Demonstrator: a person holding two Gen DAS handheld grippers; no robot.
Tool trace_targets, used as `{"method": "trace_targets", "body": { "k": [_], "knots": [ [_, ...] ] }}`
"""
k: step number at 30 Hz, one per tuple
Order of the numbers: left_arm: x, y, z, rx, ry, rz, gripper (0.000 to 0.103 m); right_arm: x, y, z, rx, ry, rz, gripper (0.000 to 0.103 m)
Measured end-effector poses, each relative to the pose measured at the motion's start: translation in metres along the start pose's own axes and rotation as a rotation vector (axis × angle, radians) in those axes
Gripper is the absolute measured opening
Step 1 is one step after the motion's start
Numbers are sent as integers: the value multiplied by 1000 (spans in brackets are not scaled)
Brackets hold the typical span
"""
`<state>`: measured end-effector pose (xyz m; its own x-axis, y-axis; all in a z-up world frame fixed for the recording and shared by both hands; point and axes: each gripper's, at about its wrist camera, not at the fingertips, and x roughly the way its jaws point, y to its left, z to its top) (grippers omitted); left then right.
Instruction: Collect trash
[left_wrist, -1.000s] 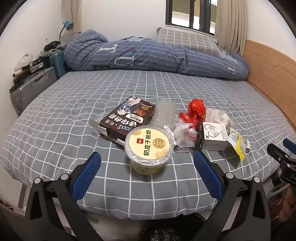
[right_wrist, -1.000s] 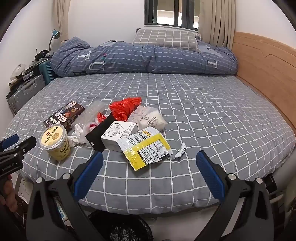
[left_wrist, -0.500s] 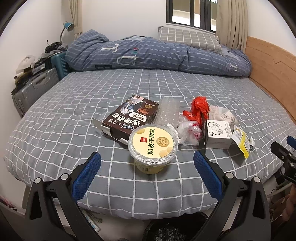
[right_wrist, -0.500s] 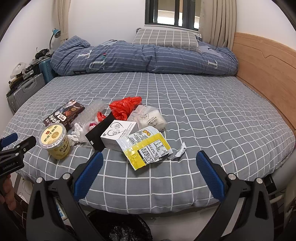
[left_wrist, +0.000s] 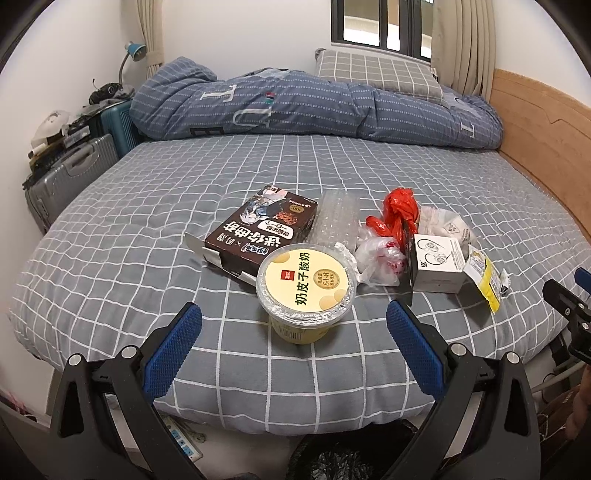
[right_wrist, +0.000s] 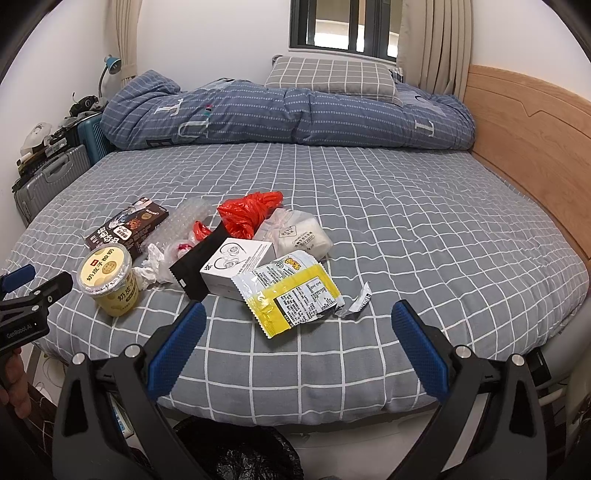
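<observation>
Black bin bag (right_wrist: 240, 461) below bed's near edge cut off by pic's bottom. White box (left_wrist: 437, 264) partly hidden behind plastic bag (left_wrist: 380, 258). Label txt on yellow wrapper (right_wrist: 291, 295) too small to read.

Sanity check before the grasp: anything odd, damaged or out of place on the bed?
Only the trash itself: a litter pile on the made bed. The brown box lies with its end flap open, the yellow wrapper is torn, and its torn-off scrap lies beside it. The yogurt cup stands upright, foil on. No spill visible.
</observation>
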<state>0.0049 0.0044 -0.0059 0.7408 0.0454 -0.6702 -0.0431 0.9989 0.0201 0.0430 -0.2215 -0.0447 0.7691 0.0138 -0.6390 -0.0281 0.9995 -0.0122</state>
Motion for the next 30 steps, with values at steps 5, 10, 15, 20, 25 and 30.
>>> {"method": "trace_targets", "body": {
  "k": [5, 10, 15, 20, 25, 30],
  "knots": [
    [0, -1, 0, 4, 2, 1, 97, 0, 0, 0, 0, 0, -1, 96],
    [0, -2, 0, 7, 5, 0, 97, 1, 0, -1, 0, 4, 0, 96],
    [1, -2, 0, 7, 6, 0, 97, 2, -2, -3, 1, 6, -2, 96],
    [0, -2, 0, 6, 6, 1, 97, 2, -2, -3, 0, 8, -3, 96],
    [0, -2, -1, 9, 6, 2, 98, 2, -2, -3, 0, 9, -4, 96],
    [0, -2, -1, 9, 6, 2, 97, 3, -3, -4, 0, 9, -4, 96]
  ]
}}
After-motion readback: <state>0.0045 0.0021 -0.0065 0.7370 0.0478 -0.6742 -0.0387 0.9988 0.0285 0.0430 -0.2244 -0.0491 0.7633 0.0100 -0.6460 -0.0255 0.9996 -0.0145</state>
